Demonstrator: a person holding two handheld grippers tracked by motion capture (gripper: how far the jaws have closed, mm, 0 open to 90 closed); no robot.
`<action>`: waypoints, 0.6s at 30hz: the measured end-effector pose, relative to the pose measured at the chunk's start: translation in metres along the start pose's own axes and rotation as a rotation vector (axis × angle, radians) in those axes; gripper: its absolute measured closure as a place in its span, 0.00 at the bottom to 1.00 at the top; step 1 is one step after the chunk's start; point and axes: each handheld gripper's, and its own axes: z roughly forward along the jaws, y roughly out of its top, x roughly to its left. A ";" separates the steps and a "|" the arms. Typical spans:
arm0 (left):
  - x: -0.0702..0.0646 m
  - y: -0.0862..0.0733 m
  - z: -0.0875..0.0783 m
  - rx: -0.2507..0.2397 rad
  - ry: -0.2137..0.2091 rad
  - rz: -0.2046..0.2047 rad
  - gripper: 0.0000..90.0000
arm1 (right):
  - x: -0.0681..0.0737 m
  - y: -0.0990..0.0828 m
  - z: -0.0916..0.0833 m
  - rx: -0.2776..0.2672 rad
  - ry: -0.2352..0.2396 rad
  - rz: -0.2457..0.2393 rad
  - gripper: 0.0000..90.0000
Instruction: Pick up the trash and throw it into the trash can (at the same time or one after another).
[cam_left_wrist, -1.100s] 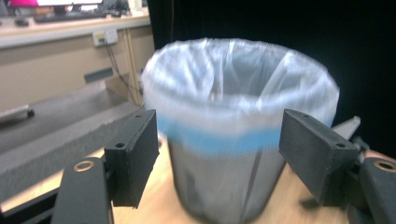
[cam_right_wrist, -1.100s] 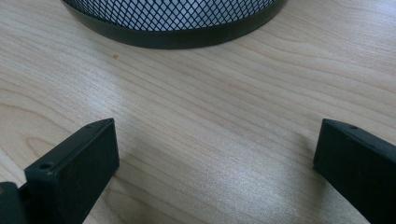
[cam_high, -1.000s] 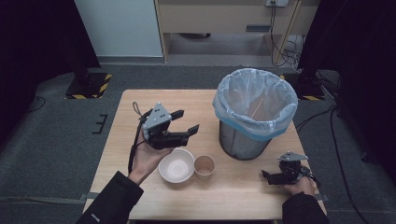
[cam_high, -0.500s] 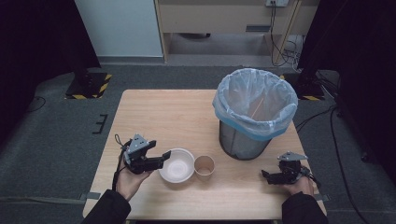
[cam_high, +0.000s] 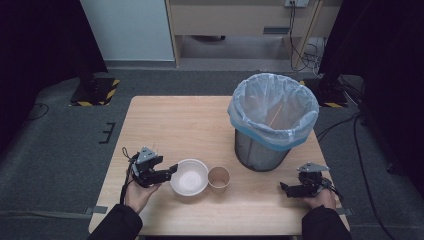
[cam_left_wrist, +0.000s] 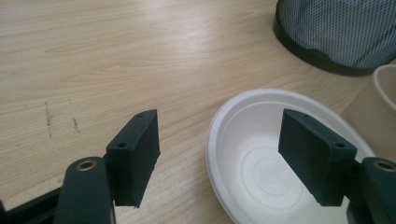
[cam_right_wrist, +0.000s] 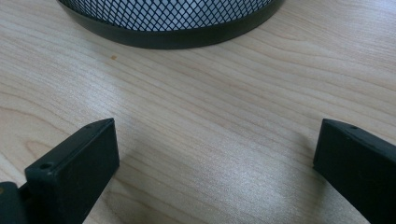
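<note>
The shallow round white paper bowl (cam_high: 189, 176) sits upright and empty on the pale wooden table (cam_high: 190, 125), near the person's edge and left of the middle. Its inside is smooth and plain, with a faint pressed ring on the flat bottom, and its rim curls outward. In the left gripper view the bowl (cam_left_wrist: 261, 154) lies low and to the right, its near-left rim passing between the two black jaws: one jaw hangs over the bowl's inside, the other stands outside over bare wood.

The left gripper (cam_high: 170, 172) lies level at the bowl's left side, its tips right at the rim. Its jaws have just been closing a little, yet they stand well apart, and neither pad presses on the rim.

Just beside the bowl on its right stands a small brown paper cup (cam_high: 218, 179), upright and open. Behind the cup rises a dark wire-mesh waste bin (cam_high: 260, 150) lined with a pale blue plastic bag (cam_high: 272, 107).

The right gripper (cam_high: 286, 189) rests low near the table's right front corner, well apart from the bowl, with the bin's base ahead of it. Its jaws are spread wide over bare wood with nothing between them.
</note>
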 end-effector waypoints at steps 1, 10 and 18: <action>0.001 -0.001 0.002 0.009 0.002 -0.001 0.33 | 0.000 0.000 0.000 0.000 0.000 -0.003 0.00; 0.004 -0.008 0.016 0.094 -0.034 -0.042 0.45 | 0.000 0.000 0.000 -0.001 -0.001 -0.003 0.00; -0.003 -0.011 0.026 0.172 -0.042 -0.035 0.57 | 0.000 0.000 0.000 -0.002 0.000 -0.003 0.00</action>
